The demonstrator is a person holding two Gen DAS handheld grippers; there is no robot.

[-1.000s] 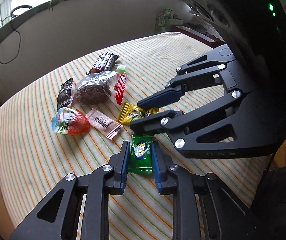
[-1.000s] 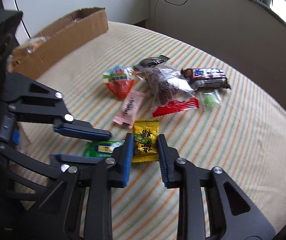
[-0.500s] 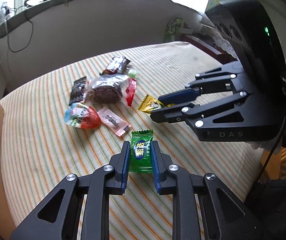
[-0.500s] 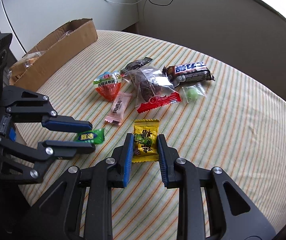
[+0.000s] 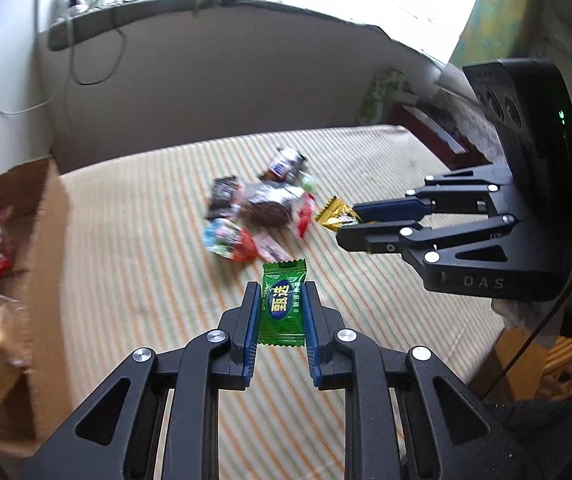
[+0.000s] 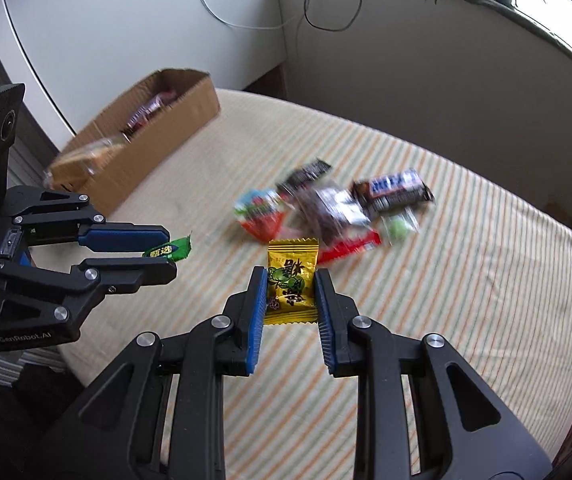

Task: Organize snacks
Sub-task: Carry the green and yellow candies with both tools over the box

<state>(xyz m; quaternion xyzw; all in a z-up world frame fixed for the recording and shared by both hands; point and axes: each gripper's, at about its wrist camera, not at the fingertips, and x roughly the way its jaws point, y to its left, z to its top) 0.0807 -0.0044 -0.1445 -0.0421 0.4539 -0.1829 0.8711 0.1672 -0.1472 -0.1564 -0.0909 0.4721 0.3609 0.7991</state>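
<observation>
My left gripper (image 5: 280,298) is shut on a green candy packet (image 5: 282,304) and holds it above the striped table. My right gripper (image 6: 290,286) is shut on a yellow candy packet (image 6: 291,280), also lifted off the table. Each gripper shows in the other's view: the right gripper (image 5: 345,224) with the yellow packet (image 5: 335,216), the left gripper (image 6: 168,252) with the green packet (image 6: 170,249). Several snacks remain in a pile (image 5: 258,212) mid-table: a chocolate bar (image 6: 391,192), a clear bag of brown pieces (image 6: 331,210), a red-and-blue packet (image 6: 260,214).
An open cardboard box (image 6: 138,144) with snacks inside stands at the table's left edge; it also shows in the left wrist view (image 5: 10,280). A curved wall with a windowsill and cables (image 6: 325,0) lies behind the table. The striped tablecloth (image 6: 465,280) extends right.
Both grippers have risen and pulled back from the table, each carrying its candy. The pile looks smaller and farther, and the cardboard box has come into view.
</observation>
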